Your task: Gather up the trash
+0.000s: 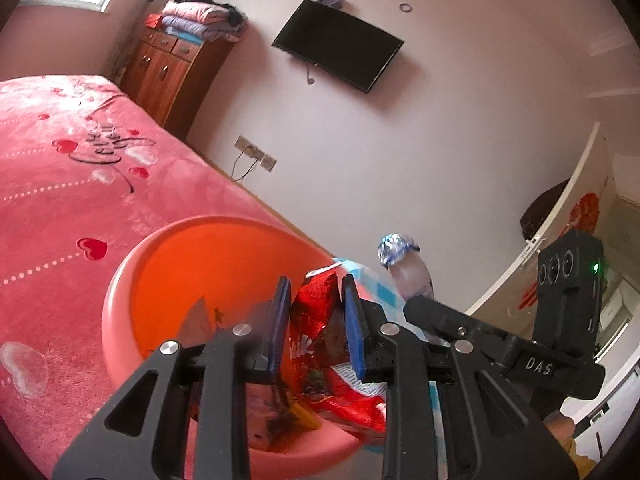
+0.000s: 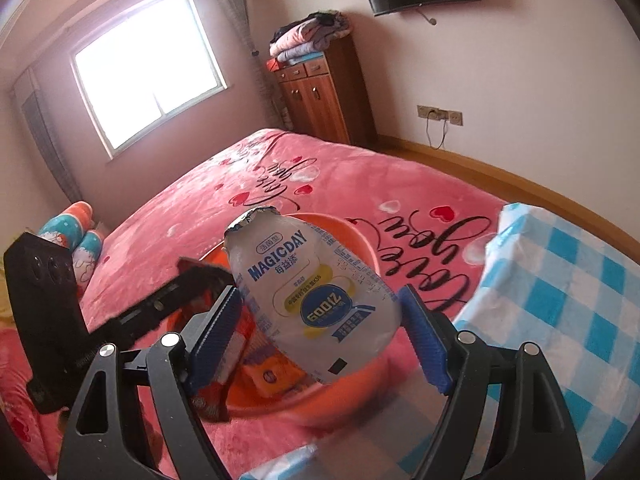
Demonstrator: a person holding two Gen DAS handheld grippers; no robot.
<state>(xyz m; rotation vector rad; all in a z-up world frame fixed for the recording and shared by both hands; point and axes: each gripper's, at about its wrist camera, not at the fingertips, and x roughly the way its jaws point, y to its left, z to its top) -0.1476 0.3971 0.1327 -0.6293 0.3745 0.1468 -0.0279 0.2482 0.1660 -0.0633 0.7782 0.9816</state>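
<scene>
An orange plastic basin (image 1: 224, 264) sits on the pink bed and holds several wrappers. My left gripper (image 1: 316, 300) is shut on a red snack wrapper (image 1: 320, 360) and holds it over the basin's right side. My right gripper (image 2: 322, 312) holds a white MAGICDAY drink bottle (image 2: 316, 288) with a foil top between its blue pads, tilted above the basin (image 2: 352, 240). The bottle also shows in the left wrist view (image 1: 408, 268), beside the left gripper. The left gripper shows in the right wrist view as a black body (image 2: 132, 312) at the left.
The pink heart-print blanket (image 1: 60, 184) covers the bed. A blue-and-white checked cloth (image 2: 568, 288) lies at the right. A wooden cabinet (image 2: 320, 92) with folded blankets, a wall TV (image 1: 336, 44) and wall sockets stand behind. A window (image 2: 148, 68) is at the far left.
</scene>
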